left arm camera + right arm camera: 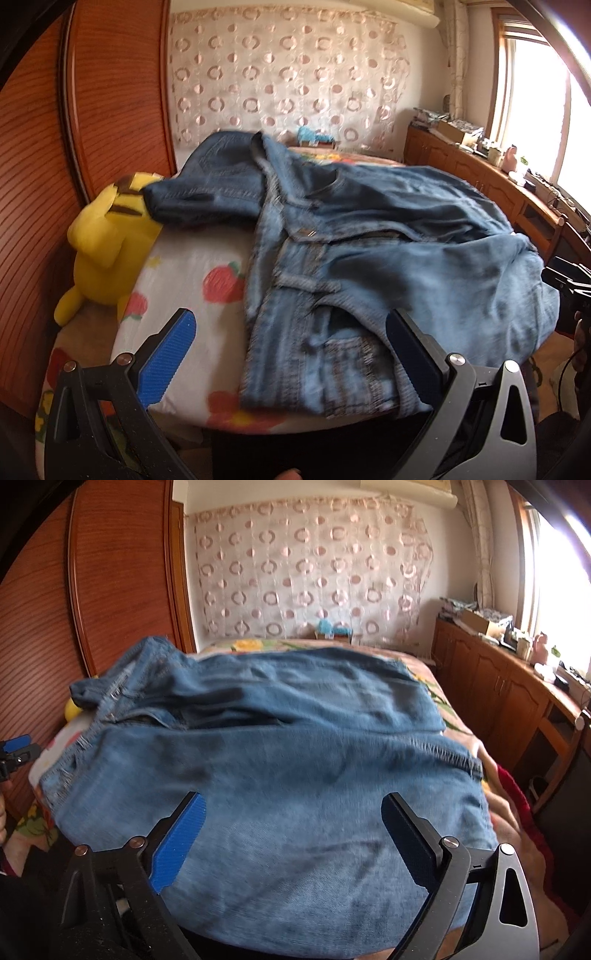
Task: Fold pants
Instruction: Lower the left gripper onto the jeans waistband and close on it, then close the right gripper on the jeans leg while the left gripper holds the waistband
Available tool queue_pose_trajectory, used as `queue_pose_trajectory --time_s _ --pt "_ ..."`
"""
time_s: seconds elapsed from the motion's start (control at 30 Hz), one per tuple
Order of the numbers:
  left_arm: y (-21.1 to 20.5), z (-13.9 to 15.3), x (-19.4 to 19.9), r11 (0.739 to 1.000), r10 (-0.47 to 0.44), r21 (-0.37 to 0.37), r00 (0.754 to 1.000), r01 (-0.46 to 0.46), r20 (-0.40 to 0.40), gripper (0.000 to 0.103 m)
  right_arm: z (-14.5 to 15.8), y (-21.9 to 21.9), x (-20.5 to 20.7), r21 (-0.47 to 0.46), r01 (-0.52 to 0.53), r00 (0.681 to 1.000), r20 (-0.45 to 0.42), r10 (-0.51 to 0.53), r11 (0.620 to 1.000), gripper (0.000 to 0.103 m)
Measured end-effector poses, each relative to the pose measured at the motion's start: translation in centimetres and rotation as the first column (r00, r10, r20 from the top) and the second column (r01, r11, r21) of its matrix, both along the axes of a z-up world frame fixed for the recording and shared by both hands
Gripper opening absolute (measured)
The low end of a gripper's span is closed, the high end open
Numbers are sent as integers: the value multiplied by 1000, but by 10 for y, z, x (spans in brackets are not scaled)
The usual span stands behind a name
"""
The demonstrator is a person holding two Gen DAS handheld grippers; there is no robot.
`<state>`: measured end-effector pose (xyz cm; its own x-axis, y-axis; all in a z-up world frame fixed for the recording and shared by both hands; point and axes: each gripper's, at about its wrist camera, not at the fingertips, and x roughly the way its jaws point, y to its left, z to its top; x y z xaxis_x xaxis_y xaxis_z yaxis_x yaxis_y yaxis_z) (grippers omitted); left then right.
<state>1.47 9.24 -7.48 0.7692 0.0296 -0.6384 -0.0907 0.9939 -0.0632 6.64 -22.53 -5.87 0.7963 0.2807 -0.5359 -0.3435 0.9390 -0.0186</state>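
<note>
Two spread grippers over flat jeans [280, 760].
Left gripper [291, 354] faces the waistband, right gripper [293, 834] the legs, likely choosing grips; both jaws apart, empty.

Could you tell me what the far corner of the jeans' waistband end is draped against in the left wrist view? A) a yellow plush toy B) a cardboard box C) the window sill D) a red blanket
A: the dark waistband corner of the jeans lies over the head of the yellow plush toy, which sits at the bed's left edge beside the wooden wardrobe.
</note>
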Motion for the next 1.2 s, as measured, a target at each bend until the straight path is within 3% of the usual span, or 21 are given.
queue_pose_trajectory --time_s 0.1,0.27,0.37,0.43,0.53,0.8,0.97,1.03,1.2 --pt "12 -10 -2 1000 15 -19 1000 -15 -24 103 4 -1 1 -17 6 1000 -30 -7 1000 95" --pt "22 -21 -7 999 5 -49 998 -7 -55 92 16 1 1 -33 9 998 -62 -11 999 95" --pt "24 -27 -10 998 -15 -70 997 9 -78 79 19 -4 0 -19 15 997 -72 -16 1000 95" --pt "24 -32 -13 996 -25 -83 995 17 -96 64 23 -8 -3 -13 19 997 -79 -20 1000 95" --pt "26 -39 -15 993 -47 -117 992 33 -118 58 29 -12 -8 -11 26 996 -84 -26 1000 94" --pt "18 -38 -22 995 -66 -78 990 56 -121 55 20 -22 -15 3 43 997 -71 -42 999 94" --pt "17 -37 -22 992 -85 -99 990 74 -112 39 15 -21 -15 2 53 995 -83 -53 999 94" --pt "15 -36 -21 988 -108 -123 988 94 -109 22 16 -21 -16 2 54 995 -85 -53 999 94" --pt "5 -13 -27 989 -117 -101 992 112 -45 19 22 -26 -20 -1 58 995 -81 -58 998 94"
